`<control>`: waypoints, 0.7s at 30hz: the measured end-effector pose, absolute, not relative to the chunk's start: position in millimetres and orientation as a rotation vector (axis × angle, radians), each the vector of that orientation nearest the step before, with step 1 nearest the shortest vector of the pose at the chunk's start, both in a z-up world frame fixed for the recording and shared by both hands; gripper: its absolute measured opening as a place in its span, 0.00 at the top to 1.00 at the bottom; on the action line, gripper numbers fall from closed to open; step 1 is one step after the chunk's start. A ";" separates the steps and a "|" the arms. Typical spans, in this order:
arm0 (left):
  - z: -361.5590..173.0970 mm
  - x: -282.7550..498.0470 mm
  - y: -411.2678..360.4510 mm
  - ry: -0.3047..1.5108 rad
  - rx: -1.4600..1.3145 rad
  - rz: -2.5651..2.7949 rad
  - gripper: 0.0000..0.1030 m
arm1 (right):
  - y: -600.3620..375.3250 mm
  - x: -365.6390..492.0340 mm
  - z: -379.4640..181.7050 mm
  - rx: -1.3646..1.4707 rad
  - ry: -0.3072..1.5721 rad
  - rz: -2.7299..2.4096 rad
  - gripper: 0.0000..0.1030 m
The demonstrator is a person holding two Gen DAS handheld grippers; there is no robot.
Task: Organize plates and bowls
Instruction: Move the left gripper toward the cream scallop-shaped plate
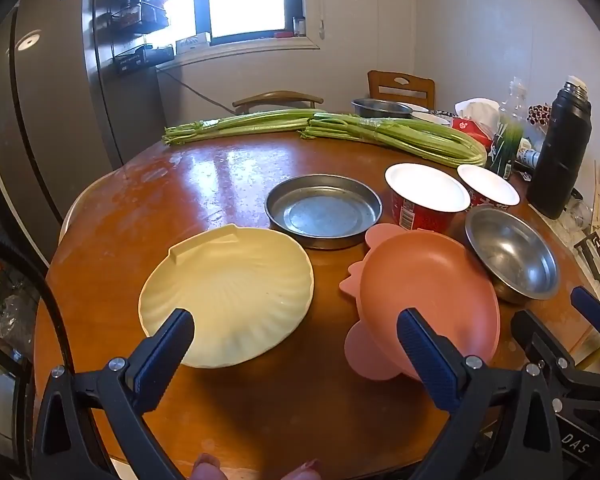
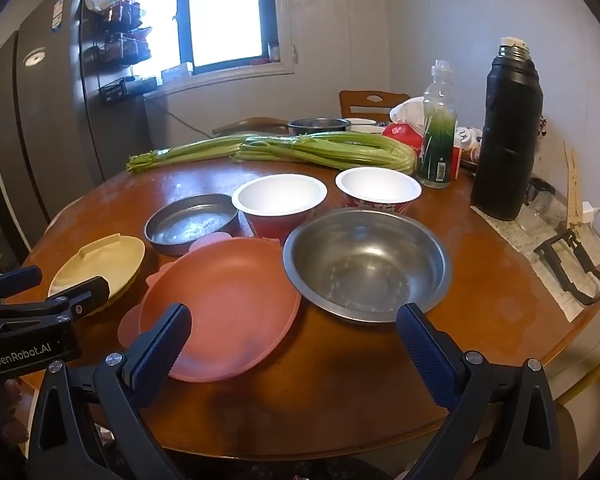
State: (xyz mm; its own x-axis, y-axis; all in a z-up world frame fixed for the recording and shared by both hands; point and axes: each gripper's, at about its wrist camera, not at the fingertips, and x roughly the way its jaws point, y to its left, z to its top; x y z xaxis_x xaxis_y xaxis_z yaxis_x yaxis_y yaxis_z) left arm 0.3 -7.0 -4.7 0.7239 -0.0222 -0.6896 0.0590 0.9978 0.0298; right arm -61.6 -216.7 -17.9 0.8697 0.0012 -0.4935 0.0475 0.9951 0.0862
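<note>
A cream shell-shaped plate (image 1: 232, 292) (image 2: 100, 264) lies at the table's front left. A pink plate (image 1: 428, 300) (image 2: 224, 304) lies to its right. A flat steel dish (image 1: 322, 210) (image 2: 192, 222) sits behind them. A steel bowl (image 1: 512, 254) (image 2: 366, 264) stands right of the pink plate. Two red paper bowls (image 1: 426, 196) (image 2: 280, 204) with white insides stand behind it. My left gripper (image 1: 296, 340) is open and empty above the table's front edge, between the cream and pink plates. My right gripper (image 2: 294, 336) is open and empty, in front of the pink plate and steel bowl.
Celery bunches (image 1: 324, 128) (image 2: 276, 148) lie across the back of the round wooden table (image 1: 228, 172). A black thermos (image 2: 506, 132), a clear bottle (image 2: 438, 128), a tissue pack and more bowls stand at the back right. A fridge (image 1: 40, 120) stands left.
</note>
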 end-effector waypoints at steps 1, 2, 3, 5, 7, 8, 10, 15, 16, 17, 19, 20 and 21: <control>-5.1 0.4 -7.0 0.760 0.051 -0.045 0.01 | -216.8 -61.8 -17.9 0.098 0.516 -0.024 0.00; -5.1 0.4 -7.0 0.759 0.051 -0.046 0.01 | -216.8 -61.9 -17.9 0.099 0.516 -0.022 0.00; -5.7 0.9 -6.8 0.760 0.050 -0.046 0.01 | -215.3 -61.8 -18.2 0.097 0.514 -0.028 0.00; -6.7 0.6 -6.9 0.761 0.050 -0.047 0.01 | -215.6 -61.8 -18.2 0.098 0.514 -0.027 0.00; -7.0 0.6 -7.2 0.760 0.050 -0.046 0.01 | -216.1 -61.7 -18.3 0.098 0.514 -0.027 0.00; -7.3 0.8 -7.2 0.760 0.049 -0.047 0.01 | -216.5 -61.6 -18.5 0.098 0.514 -0.027 0.00; -7.0 0.8 -7.5 0.762 0.051 -0.047 0.01 | -213.1 -61.6 -16.6 0.097 0.519 -0.025 0.00; -7.8 0.9 -6.2 0.763 0.047 -0.048 0.01 | -215.1 -60.1 -17.6 0.095 0.510 -0.027 0.00; -7.8 1.0 -5.8 0.763 0.045 -0.049 0.01 | -215.9 -59.5 -17.5 0.094 0.511 -0.028 0.00; -7.6 0.9 -5.3 0.761 0.044 -0.049 0.01 | -216.7 -59.0 -17.3 0.094 0.510 -0.029 0.00; -7.5 1.5 -2.2 0.760 0.040 -0.047 0.01 | -212.7 -59.8 -17.6 0.092 0.501 -0.028 0.00; -7.4 1.5 0.3 0.760 0.035 -0.043 0.01 | -212.0 -59.2 -17.2 0.090 0.501 -0.027 0.00; -7.4 2.4 4.1 0.760 0.027 -0.037 0.01 | -210.9 -58.3 -16.4 0.088 0.499 -0.026 0.00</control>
State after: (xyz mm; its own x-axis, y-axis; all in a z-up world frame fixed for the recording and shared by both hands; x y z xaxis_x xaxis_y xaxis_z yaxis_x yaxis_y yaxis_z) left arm 2.4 4.1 -7.4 0.7241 -0.0244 -0.6893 0.0436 0.9990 0.0104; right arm -58.3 -210.9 -16.4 0.8780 -0.0036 -0.4786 0.0467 0.9958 0.0782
